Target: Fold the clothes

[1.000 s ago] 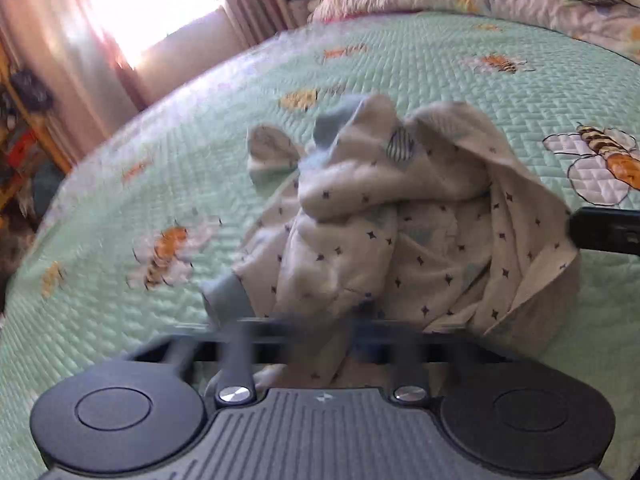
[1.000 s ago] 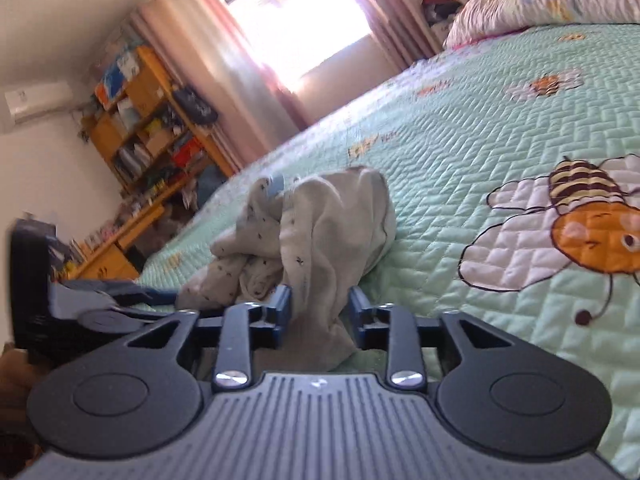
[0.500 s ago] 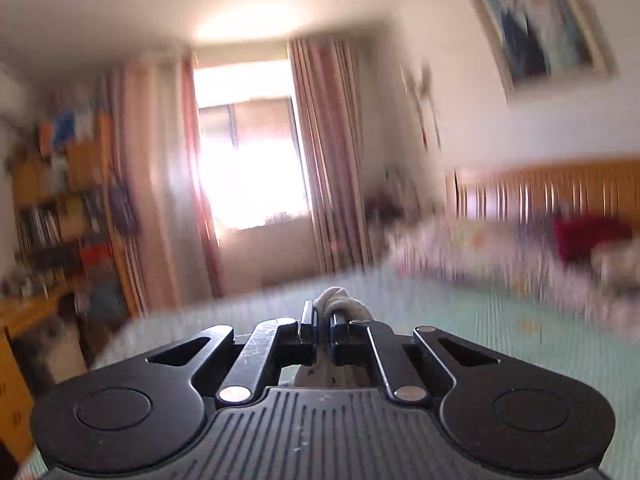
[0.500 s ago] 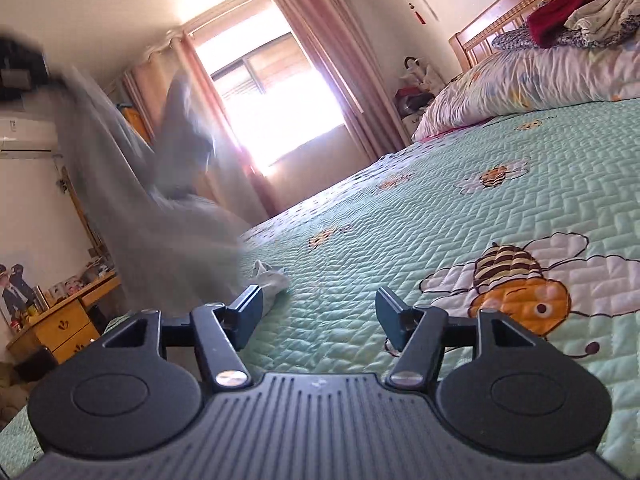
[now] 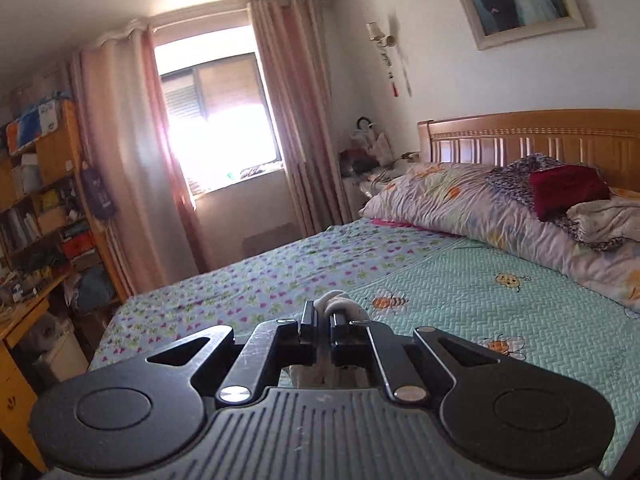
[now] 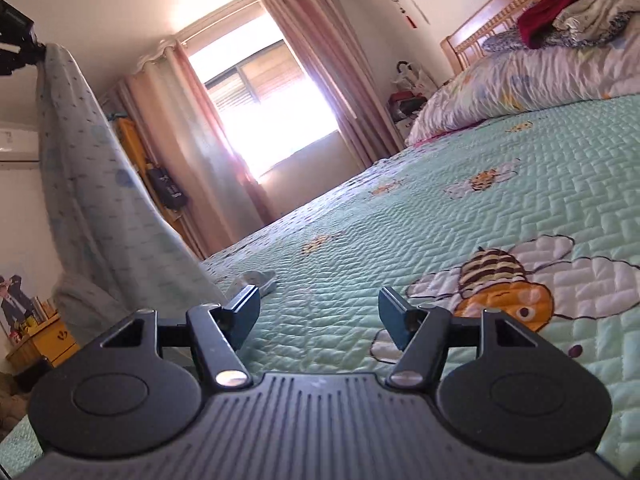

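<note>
A pale garment with small dark stars (image 6: pixel 92 184) hangs in a long drape at the left of the right wrist view, and its lower end (image 6: pixel 256 280) trails on the green bee quilt (image 6: pixel 440 200). My left gripper (image 5: pixel 324 308) is shut on a bunched fold of that garment (image 5: pixel 340 300) and holds it high above the bed; the same gripper (image 6: pixel 12 40) shows at the top left of the right wrist view. My right gripper (image 6: pixel 318 304) sits low over the quilt with its jaws opening wide. Nothing is between its fingers, and the cloth lies just to its left.
A rolled floral duvet (image 5: pixel 480 208) lies at the head of the bed with a red garment (image 5: pixel 568 188) and other clothes piled on it, before a wooden headboard (image 5: pixel 520 136). Shelves (image 5: pixel 36 200) and a desk (image 5: pixel 24 320) stand left of the window (image 5: pixel 220 128).
My left gripper rose steeply with the garment, pulling the heap off the quilt into a hanging drape. My right gripper let go of the cloth and its fingers spread apart.
</note>
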The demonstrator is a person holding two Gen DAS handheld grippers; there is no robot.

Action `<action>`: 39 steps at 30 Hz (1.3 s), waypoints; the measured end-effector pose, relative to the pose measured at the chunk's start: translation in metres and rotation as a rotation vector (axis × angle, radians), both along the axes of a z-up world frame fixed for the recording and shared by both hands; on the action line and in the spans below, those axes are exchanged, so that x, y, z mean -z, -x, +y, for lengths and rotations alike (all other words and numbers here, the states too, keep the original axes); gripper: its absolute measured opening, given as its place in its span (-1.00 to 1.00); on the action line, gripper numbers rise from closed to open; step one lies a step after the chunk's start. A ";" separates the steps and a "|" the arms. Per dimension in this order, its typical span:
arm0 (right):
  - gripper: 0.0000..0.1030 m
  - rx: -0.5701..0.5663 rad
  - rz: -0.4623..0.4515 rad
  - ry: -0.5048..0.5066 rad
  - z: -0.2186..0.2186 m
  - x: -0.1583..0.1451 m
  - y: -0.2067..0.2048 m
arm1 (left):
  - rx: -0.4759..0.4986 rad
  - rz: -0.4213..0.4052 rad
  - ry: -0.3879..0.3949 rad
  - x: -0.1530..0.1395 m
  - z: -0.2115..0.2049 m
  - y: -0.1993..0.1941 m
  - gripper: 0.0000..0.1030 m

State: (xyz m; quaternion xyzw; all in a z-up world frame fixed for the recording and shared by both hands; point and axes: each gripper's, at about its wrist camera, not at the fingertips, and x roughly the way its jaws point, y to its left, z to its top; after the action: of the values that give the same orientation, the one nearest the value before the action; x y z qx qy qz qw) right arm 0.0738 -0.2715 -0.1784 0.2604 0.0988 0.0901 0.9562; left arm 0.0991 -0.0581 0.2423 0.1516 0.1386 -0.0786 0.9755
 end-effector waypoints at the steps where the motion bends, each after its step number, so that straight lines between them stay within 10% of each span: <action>1: 0.30 0.004 0.003 -0.005 -0.001 0.001 -0.001 | 0.015 -0.018 -0.002 -0.005 -0.008 0.003 -0.89; 14: 0.32 0.026 0.010 -0.051 -0.011 0.007 -0.002 | 0.119 -0.093 0.070 -0.015 -0.023 0.041 -0.88; 27: 0.41 -0.002 0.019 -0.033 -0.007 0.005 -0.004 | -0.326 0.521 0.164 0.226 0.143 0.002 -0.87; 31: 0.42 -0.007 0.007 0.004 0.000 0.002 -0.002 | -0.408 0.576 0.159 0.267 0.168 0.013 -0.84; 35: 0.42 -0.005 0.011 0.012 0.002 0.001 -0.001 | -0.472 0.577 0.195 0.269 0.194 0.017 -0.52; 39: 0.42 -0.003 0.016 0.015 0.004 0.001 0.000 | -0.560 0.541 0.222 0.250 0.207 0.022 0.23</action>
State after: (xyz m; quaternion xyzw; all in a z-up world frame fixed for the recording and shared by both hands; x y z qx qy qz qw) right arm 0.0737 -0.2679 -0.1797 0.2536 0.1075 0.0887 0.9572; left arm 0.0770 0.1494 -0.0077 -0.0243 0.4169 0.1389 0.8979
